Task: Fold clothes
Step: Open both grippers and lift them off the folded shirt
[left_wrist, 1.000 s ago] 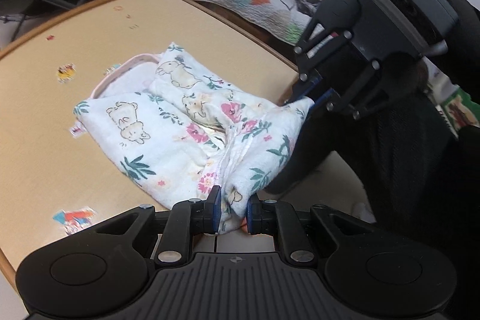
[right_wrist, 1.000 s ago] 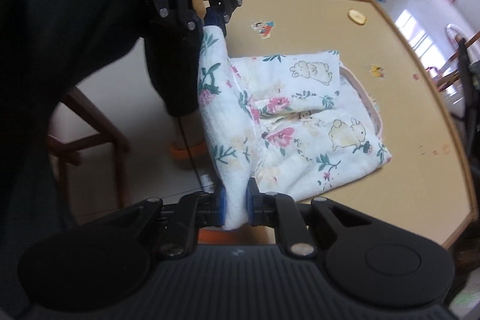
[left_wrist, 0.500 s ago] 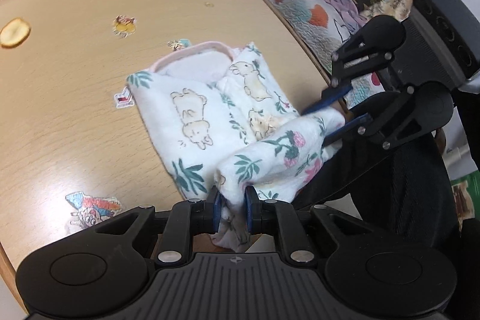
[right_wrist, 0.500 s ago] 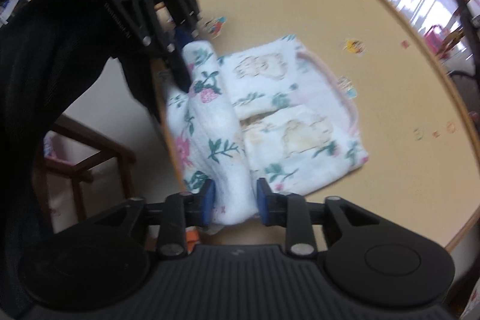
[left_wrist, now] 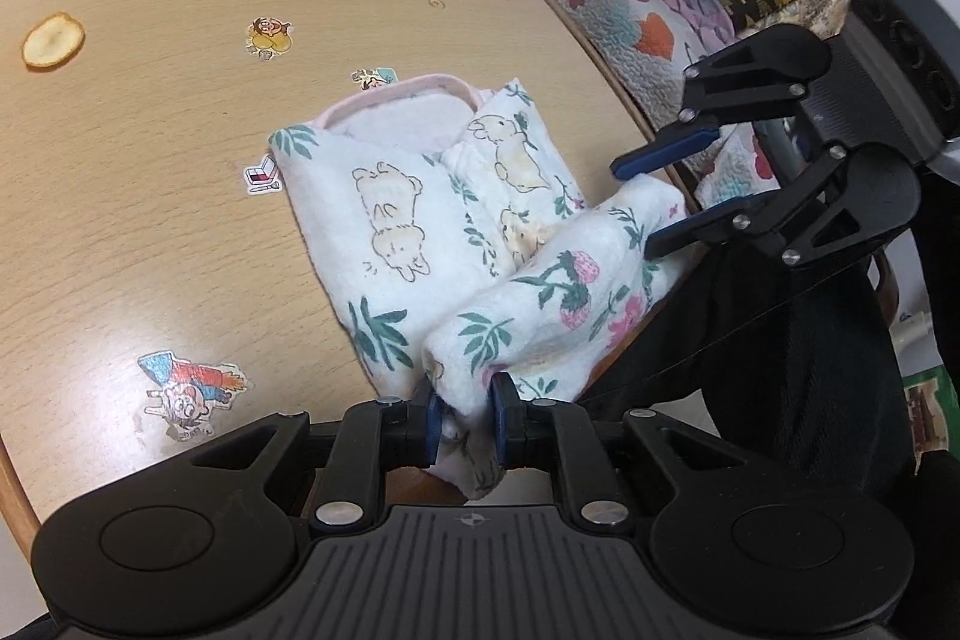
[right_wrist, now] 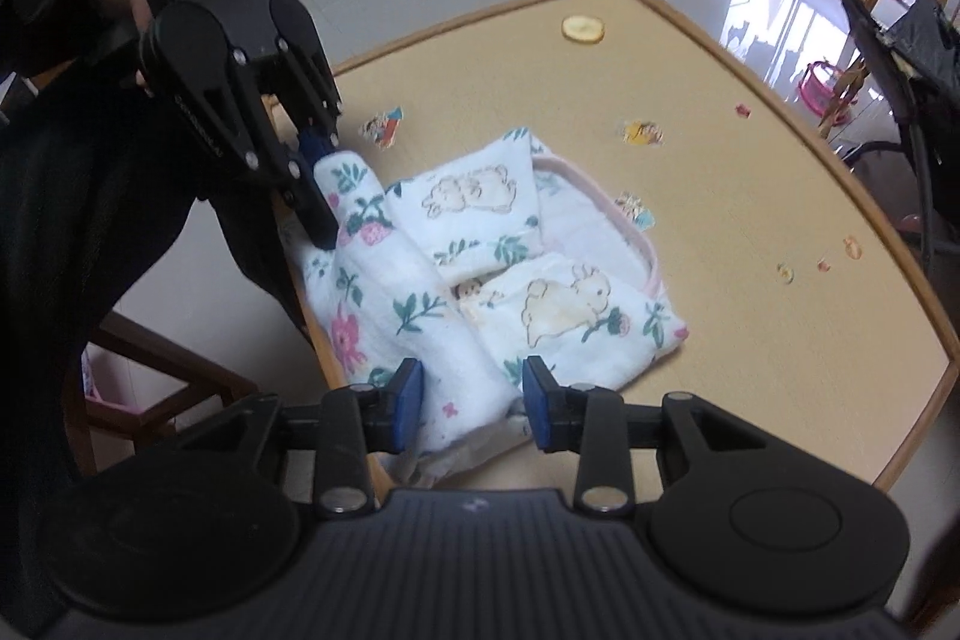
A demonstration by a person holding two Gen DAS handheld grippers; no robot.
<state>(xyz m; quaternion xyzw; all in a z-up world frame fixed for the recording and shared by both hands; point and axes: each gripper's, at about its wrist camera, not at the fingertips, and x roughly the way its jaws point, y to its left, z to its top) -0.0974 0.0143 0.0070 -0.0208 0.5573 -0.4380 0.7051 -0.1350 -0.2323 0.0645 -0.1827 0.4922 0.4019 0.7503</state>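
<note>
Pinching the near end of the rolled hem, the left gripper [left_wrist: 462, 421] is holding the printed garment [left_wrist: 414, 220] between its blue pads at the table's near edge; the right gripper [right_wrist: 471, 403] is standing with its jaws apart around the other end of the same roll, and the pads are no longer pressing the cloth, which is only lying between them; its jaws have just been opening, while one second ago they were clamped on this fold; the roll itself is now resting on the table [left_wrist: 150, 172], partly hanging over the edge, whereas a second ago it was lifted and stretched between both grippers above the floor; the garment, white with rabbits and flowers and a pink-trimmed neck, is lying folded in the middle of the table beyond the roll; I am judging that the step in hand is laying the bottom fold over the body and letting go; the next move is probably asking the left gripper to release too, and then both to flatten or push the roll forward, because it is bulging and not lying flat; farther away a round yellowish slice [right_wrist: 583, 29] and several stickers [left_wrist: 189, 394] are sitting on the table
</note>
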